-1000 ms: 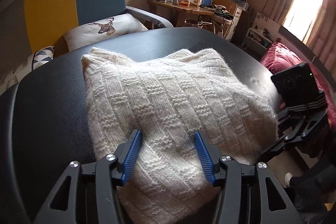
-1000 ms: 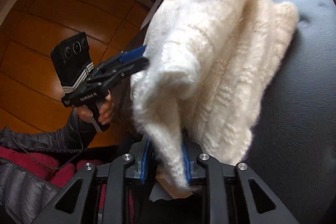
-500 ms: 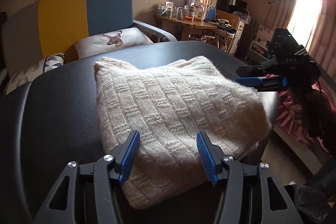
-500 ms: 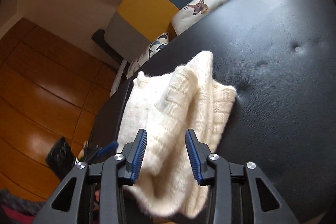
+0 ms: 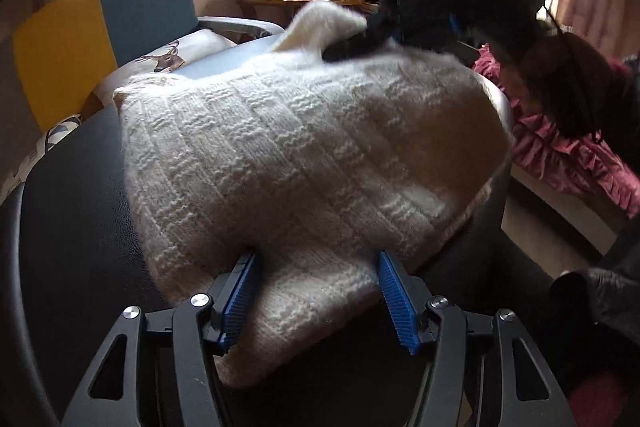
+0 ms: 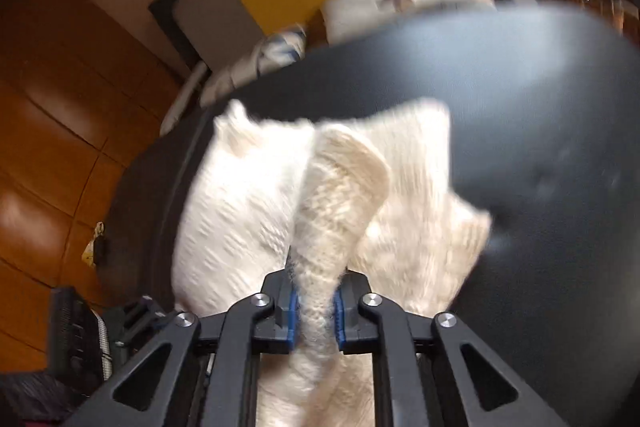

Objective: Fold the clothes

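A black padded table [image 5: 72, 195] fills most of both views, its rounded rim curving away toward an armchair [image 5: 120, 19] in yellow and blue that stands just behind it, with a deer-print cushion [image 5: 172, 55] on the seat. Bare black surface lies open to the left of the garment in the left wrist view, and a broad clear stretch runs to the right of it in the right wrist view (that picture is blurred). Off the table's other side there is wooden floor [image 6: 48, 131].

The cream knitted sweater [image 5: 304, 163] lies folded on the table, its near edge hanging over the rim toward the left gripper [image 5: 320, 291]. That gripper's blue pads stand wide apart on either side of the sweater's near corner, with the knit between them but not pinched.

The right gripper [image 6: 314, 307] is closed tight on a bunched fold of the sweater [image 6: 336, 195], which rises from between its pads. In the left wrist view this gripper [image 5: 360, 45] reaches in from the far right side, and a flap of knit stands up beside its tip.
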### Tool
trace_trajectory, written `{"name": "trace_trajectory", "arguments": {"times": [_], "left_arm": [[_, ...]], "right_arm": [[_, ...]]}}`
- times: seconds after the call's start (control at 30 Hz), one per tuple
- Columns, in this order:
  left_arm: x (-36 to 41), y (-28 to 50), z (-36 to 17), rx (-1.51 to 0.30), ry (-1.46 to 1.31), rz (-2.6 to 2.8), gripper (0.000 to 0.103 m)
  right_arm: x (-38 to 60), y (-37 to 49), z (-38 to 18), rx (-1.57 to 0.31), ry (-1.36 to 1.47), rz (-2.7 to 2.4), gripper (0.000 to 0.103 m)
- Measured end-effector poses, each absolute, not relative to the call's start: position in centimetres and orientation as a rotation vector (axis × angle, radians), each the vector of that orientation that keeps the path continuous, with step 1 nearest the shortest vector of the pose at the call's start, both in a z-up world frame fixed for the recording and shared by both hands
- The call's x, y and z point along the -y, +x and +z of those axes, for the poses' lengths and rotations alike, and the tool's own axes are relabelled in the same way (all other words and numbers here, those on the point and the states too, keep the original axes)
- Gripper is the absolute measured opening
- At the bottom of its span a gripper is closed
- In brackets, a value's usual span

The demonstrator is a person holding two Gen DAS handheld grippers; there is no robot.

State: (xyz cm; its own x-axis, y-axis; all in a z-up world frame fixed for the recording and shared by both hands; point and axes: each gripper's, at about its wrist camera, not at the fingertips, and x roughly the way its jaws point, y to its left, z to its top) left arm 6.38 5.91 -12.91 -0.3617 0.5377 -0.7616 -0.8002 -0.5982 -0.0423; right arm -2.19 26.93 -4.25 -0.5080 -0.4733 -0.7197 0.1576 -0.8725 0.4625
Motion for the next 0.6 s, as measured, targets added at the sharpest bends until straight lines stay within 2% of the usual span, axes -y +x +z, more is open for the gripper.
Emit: {"name": "trace_trajectory", "arguments": {"times": [0.07,0.13,0.17,0.27,0.33,0.5,0.6], "left_arm": [[-6.1,6.4,-13.1,-0.439,-0.980,1.989,0.062],[-6.5,6.8,-13.2,-0.489,-0.968,1.968,0.063],[-6.8,7.2,-13.3,-0.527,-0.959,1.957,0.064],[-7.3,8.2,-12.8,-0.604,-0.949,1.928,0.064],[-6.7,7.5,-11.3,-0.480,-0.988,1.870,0.064],[-4.4,2.8,-6.4,-0.009,-1.014,1.839,0.062],[-6.2,0.9,-6.0,-0.006,-1.030,1.891,0.062]], "right_arm": [[-26.9,-2.1,-3.7,0.322,1.292,-2.511,0.011],[-26.8,-3.3,-8.0,0.222,1.490,-2.490,0.012],[-27.0,-3.3,-9.8,0.217,1.527,-2.480,0.012],[-28.9,-2.7,-10.9,0.425,1.448,-2.488,0.012],[-29.7,-2.5,-11.2,0.501,1.406,-2.482,0.012],[-32.0,-2.4,-12.1,0.749,1.322,-2.410,0.015],[-32.9,-1.8,-11.2,0.777,1.261,-2.420,0.021]]}}
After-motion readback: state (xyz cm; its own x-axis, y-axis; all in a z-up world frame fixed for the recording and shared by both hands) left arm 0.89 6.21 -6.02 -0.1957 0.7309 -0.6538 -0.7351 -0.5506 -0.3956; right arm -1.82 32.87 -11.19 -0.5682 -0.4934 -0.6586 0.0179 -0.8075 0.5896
